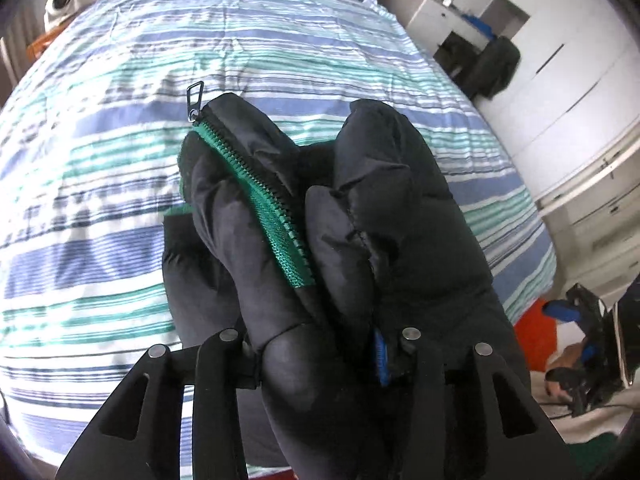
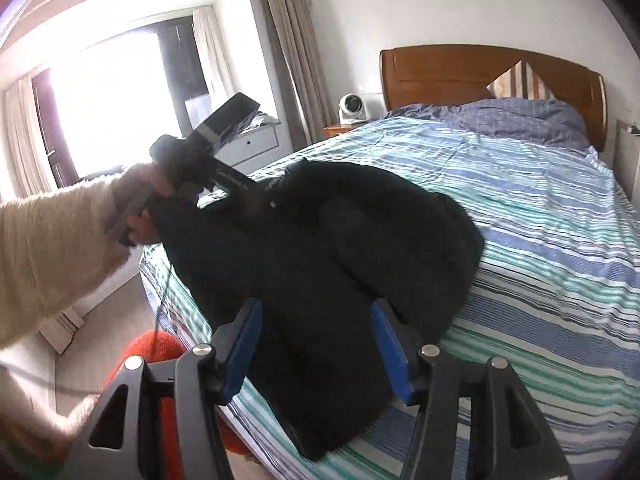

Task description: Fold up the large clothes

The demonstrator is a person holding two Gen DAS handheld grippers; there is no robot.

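Folding barely begun: black puffer jacket (image 2: 320, 248) heaped at bed's (image 2: 560, 240) near left corner, zipper edge (image 1: 256, 196) pinched in left gripper (image 1: 320, 364), right gripper (image 2: 316, 344) spread wide above, empty, flattening and folds left.

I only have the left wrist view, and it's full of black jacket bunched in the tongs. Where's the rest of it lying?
Observer: Most of the jacket is spread on the striped bed, near the foot corner, its lower edge at the mattress edge.
Operator: Is the right side gripping any of it?
Observer: No. The right tongs stand open just above the fabric, blue pads apart, nothing between them.
Operator: How is my left side held over it?
Observer: The left tongs are at the jacket's far edge, raised over the bed.
Operator: What's at the head of the bed?
Observer: A wooden headboard with a blue pillow.
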